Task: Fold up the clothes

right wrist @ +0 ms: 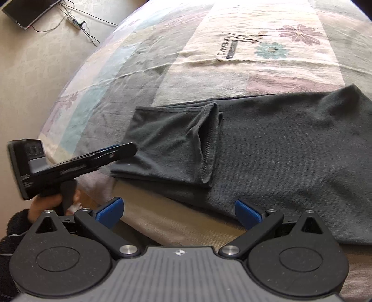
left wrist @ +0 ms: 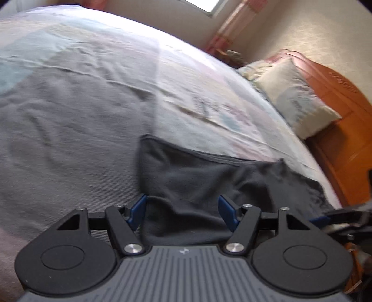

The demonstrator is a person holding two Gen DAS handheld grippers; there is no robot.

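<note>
A dark grey garment point(right wrist: 279, 151) lies flat on the bed, near its front edge. One sleeve point(right wrist: 172, 144) is folded across the body, its cuff hem pointing right. In the left wrist view the same garment point(left wrist: 197, 176) runs under my left gripper point(left wrist: 183, 210), which is open with a blue pad on either side of the fabric's corner. In the right wrist view that left gripper point(right wrist: 125, 148) reaches the folded sleeve's left edge, held by a hand point(right wrist: 44, 204). My right gripper point(right wrist: 179, 210) is open over the garment's near edge with nothing between its fingers. Its tip point(left wrist: 337, 215) shows at the far right.
A patterned bedspread point(right wrist: 232, 46) with flowers covers the bed. A pillow point(left wrist: 295, 102) leans on the wooden headboard point(left wrist: 344, 111), with a striped curtain point(left wrist: 232, 25) behind. Beyond the bed's left side, a dark screen point(right wrist: 28, 11) and cables point(right wrist: 79, 23) lie on the floor.
</note>
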